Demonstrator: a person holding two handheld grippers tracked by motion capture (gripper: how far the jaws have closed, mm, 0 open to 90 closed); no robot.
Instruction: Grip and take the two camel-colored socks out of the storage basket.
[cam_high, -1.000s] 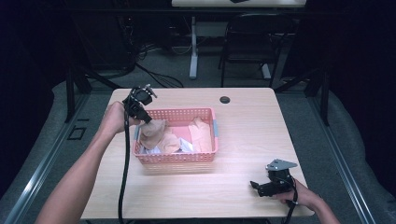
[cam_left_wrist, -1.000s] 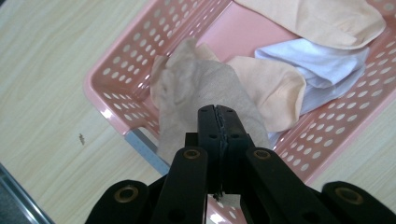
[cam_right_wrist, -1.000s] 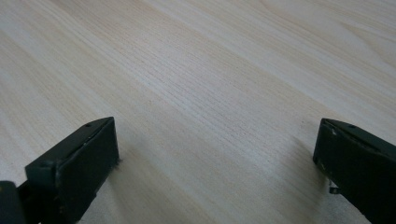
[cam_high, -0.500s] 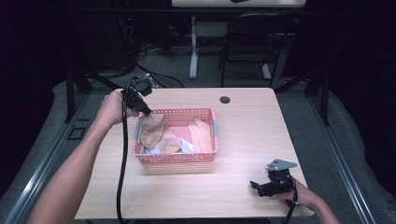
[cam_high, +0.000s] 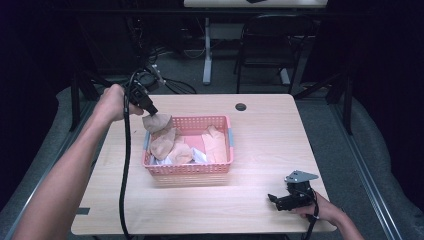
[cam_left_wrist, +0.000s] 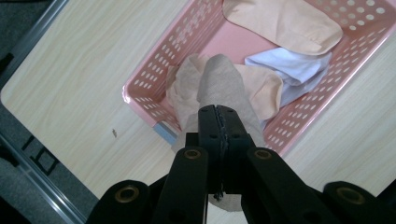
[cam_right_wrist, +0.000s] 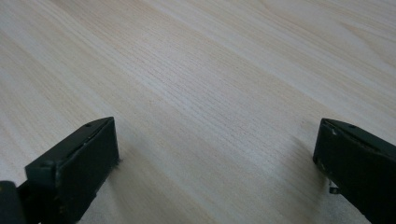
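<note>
— What has the left gripper (cam_high: 148, 111) got?

— A tan sock (cam_high: 156, 121); its fingers (cam_left_wrist: 208, 122) are clenched tight on the fabric, and the sock hangs over the left end of the pink basket (cam_high: 227, 145), lifted off the pile.

— And what's in the pile?

— More tan socks, a peach one (cam_left_wrist: 285, 19) and something white (cam_left_wrist: 294, 70).

— The other hand?

— The right gripper (cam_high: 287, 200) rests low on the counter (cam_high: 265, 125), near its front right corner, well apart from the basket, fingers (cam_right_wrist: 79, 163) spread wide with nothing between.

text: none legible | labels: none | brands: none | numbers: none
</note>
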